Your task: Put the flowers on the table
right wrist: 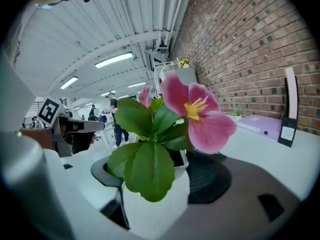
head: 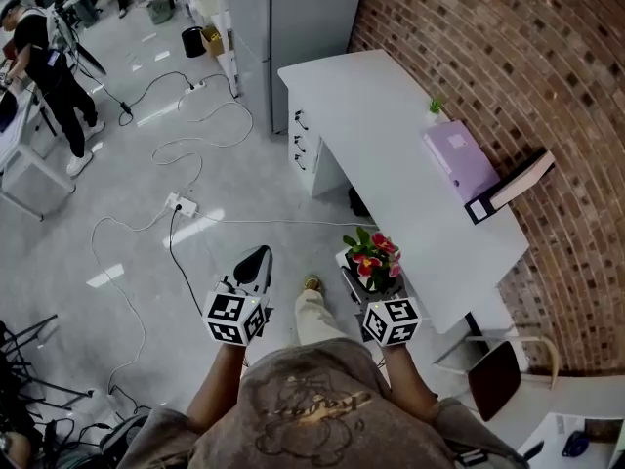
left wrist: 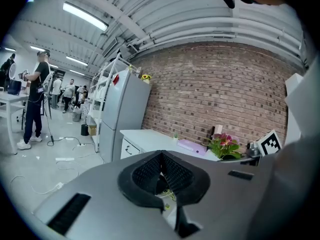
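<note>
My right fingers [right wrist: 212,181] clasped the white pot [right wrist: 150,209] of the potted flowers [right wrist: 197,116], upright, just beside the bench [head: 391,135]; my left fingers [left wrist: 147,176] were closed on nothing. It seemed light, stiff-walled, top-heavy, its petals fragile, so the pot's sides were the place to grip.

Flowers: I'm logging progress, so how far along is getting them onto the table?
Done: the right gripper has the pot clamped and off the floor. In hand: the flowers hang beside the table, not over it. Left: set the pot on the table and release. The left gripper is shut, empty.
</note>
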Action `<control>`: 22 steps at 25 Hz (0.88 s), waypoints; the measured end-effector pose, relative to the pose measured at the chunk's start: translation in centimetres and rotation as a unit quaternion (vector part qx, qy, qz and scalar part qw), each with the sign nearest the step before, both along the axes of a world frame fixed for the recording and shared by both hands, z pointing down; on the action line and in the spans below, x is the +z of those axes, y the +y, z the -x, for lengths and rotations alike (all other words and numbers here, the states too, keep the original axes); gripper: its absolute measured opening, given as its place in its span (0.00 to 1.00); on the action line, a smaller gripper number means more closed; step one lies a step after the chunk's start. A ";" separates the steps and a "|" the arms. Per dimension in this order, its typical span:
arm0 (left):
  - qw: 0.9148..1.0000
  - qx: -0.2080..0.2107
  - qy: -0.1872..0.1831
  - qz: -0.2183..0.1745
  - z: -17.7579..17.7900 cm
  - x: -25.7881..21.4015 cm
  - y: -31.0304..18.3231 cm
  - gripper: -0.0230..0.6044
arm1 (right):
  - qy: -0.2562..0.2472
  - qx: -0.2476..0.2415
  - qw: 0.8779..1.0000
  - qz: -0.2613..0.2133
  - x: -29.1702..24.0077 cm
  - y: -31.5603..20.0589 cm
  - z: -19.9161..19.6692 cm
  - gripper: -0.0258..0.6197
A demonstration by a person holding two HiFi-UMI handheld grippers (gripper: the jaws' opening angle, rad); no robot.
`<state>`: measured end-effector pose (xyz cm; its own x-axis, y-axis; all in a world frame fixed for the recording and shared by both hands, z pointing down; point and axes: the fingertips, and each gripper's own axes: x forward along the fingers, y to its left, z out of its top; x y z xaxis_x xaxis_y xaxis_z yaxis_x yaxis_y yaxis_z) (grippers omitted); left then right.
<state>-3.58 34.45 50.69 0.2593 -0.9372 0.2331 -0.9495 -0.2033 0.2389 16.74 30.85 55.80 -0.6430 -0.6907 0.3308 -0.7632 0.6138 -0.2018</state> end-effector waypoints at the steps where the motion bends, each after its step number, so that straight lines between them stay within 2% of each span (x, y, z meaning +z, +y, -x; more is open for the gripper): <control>1: 1.000 0.001 0.000 -0.001 0.1 -0.3 -1.1 0.07 | -0.002 -0.002 1.000 0.000 -0.2 -1.2 0.2 0.57; 7: 1.000 0.005 -0.007 0.005 0.8 -1.8 -7.9 0.07 | -0.016 -0.020 1.000 -0.003 -1.8 -8.0 1.9 0.57; 12: 1.000 0.001 -0.006 0.008 0.7 -2.8 -13.5 0.07 | -0.023 -0.025 0.999 -0.003 -2.5 -13.6 1.7 0.57; 22: 1.000 -0.014 -0.017 0.002 1.2 -2.8 -22.6 0.07 | -0.026 -0.042 0.999 0.006 -1.3 -23.3 2.1 0.57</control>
<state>-4.80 11.88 47.88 0.2242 -0.9433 0.2448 -0.9625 -0.1749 0.2075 14.62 7.53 54.46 -0.7152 -0.6294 0.3038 -0.6972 0.6726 -0.2479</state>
